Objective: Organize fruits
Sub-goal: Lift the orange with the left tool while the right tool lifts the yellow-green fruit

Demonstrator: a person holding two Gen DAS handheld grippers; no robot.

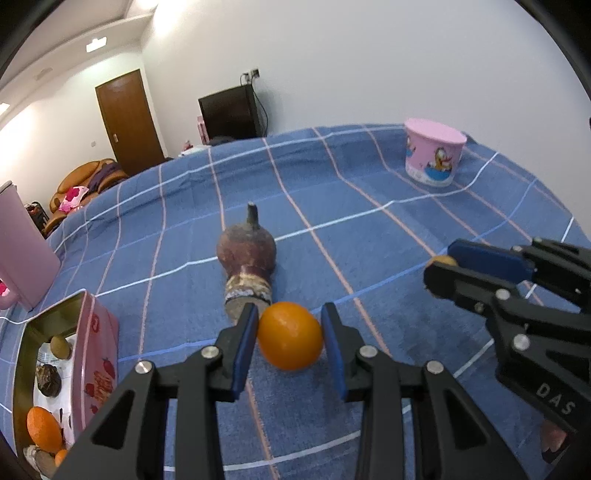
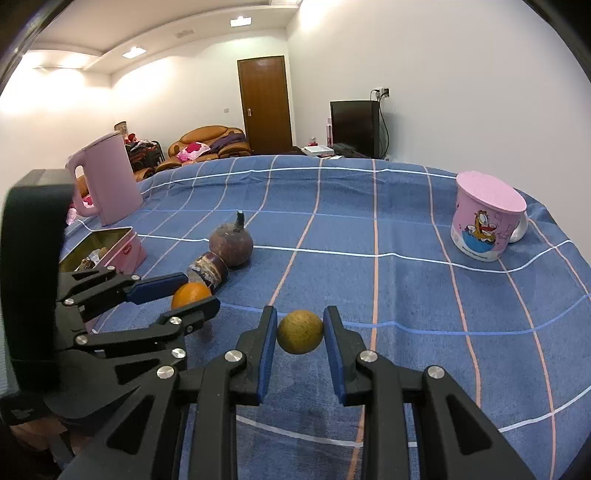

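The left gripper [image 1: 289, 334] pinches an orange [image 1: 289, 335] just above the blue checked cloth [image 1: 369, 206], likely for the pink tin [image 1: 96, 354] at its eight o'clock, where other fruit already lies; the right gripper [image 2: 300, 331] pinches a small brown fruit [image 2: 300, 331], probably bound there too. A purple fruit [image 2: 231, 245] waits at the orange's twelve o'clock, well apart from the pink cup [image 2: 484, 218].

I see a bright, evenly lit room, with white recessed ceiling panels [image 2: 240, 21] glaring at the top and washing out the far white wall [image 2: 48, 96]. Both fisheye views bend hard at their dark corners, and the blue checked cloth [image 2: 406, 295] holds only soft shadows.
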